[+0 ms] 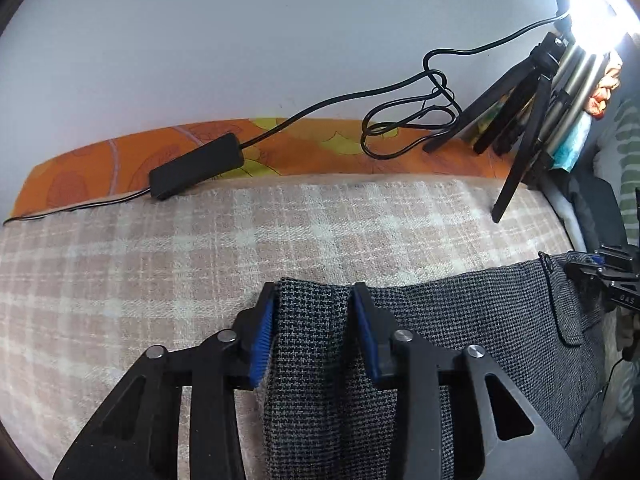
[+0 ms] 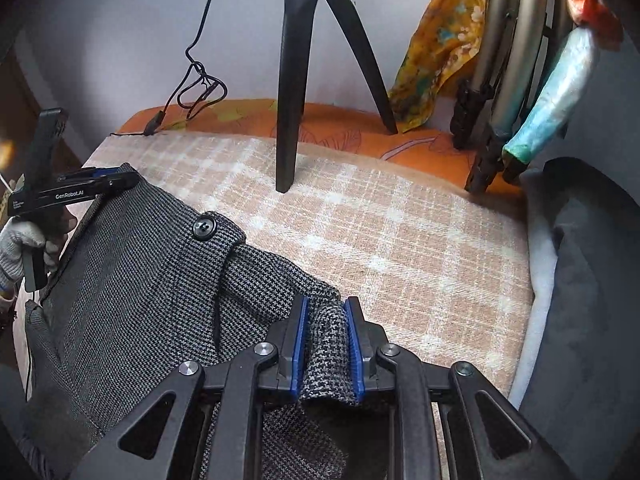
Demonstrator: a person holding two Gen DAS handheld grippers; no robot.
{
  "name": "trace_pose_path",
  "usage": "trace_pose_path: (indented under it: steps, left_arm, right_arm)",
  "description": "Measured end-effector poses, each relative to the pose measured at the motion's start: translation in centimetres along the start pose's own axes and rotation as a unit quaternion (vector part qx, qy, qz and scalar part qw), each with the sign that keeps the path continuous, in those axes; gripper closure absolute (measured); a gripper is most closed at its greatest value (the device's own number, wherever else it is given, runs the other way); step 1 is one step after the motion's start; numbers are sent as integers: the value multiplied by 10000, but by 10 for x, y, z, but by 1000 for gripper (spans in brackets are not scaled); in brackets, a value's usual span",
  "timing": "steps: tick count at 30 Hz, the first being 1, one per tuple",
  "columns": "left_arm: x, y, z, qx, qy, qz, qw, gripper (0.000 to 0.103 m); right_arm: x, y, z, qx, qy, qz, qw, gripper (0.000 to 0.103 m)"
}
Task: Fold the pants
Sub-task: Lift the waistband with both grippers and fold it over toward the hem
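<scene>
Grey houndstooth pants (image 1: 460,320) lie on a pink-and-white plaid blanket (image 1: 160,264). My left gripper (image 1: 314,300) is shut on the pants' top edge, with cloth bunched between its blue pads. My right gripper (image 2: 325,312) is shut on a fold of the pants (image 2: 140,280) near the waistband, whose black button (image 2: 204,227) shows. The left gripper also shows in the right wrist view (image 2: 120,178), at the pants' far left edge. The right gripper shows at the right edge of the left wrist view (image 1: 588,264).
A black tripod (image 2: 296,80) stands on the blanket (image 2: 380,240) at the back. A black power adapter (image 1: 196,166) and looped cable (image 1: 408,120) lie on an orange sheet (image 1: 300,148) by the wall. Folded metal frames (image 2: 512,60) and cloths lean at the right.
</scene>
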State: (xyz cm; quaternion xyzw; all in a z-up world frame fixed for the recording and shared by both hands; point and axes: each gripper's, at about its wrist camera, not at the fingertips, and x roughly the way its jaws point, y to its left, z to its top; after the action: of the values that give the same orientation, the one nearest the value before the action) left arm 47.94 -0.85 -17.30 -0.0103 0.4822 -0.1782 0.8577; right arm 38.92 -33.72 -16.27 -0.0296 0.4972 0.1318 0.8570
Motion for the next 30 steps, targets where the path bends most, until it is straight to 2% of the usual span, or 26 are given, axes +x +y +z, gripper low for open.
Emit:
trace_pose_path:
  steps: [3,7,11,17,23,30]
  left_arm:
    - [-11,-1,1,-27,-125,-129,9998,76]
    - [-48,1,-4,-91,-534,-316,9980,78]
    - [-108,-6,-17,227,-1009,-256,9943,78]
    - [-174,-18,-38,229,-1424,-396,9887,79]
    - [-223,-37,-80,373,-1670,-473,9841,79]
    - [-262,-57,-145,598,-1676,-528,9826,80]
  right_arm:
    - [-8,7,4,-41,-122,-26,9999,86]
    - [-38,13,3,-127,-384,2,9992,87]
    - [-77,22,-3,-219,-700,37,9973,88]
    - [-137,47,-21,-461,-1117,79,9926,88]
    - [-191,80,-57,-913,-1317,12,9871,89]
    - [-224,104,-107,-1375,-1309,-120,9817,92]
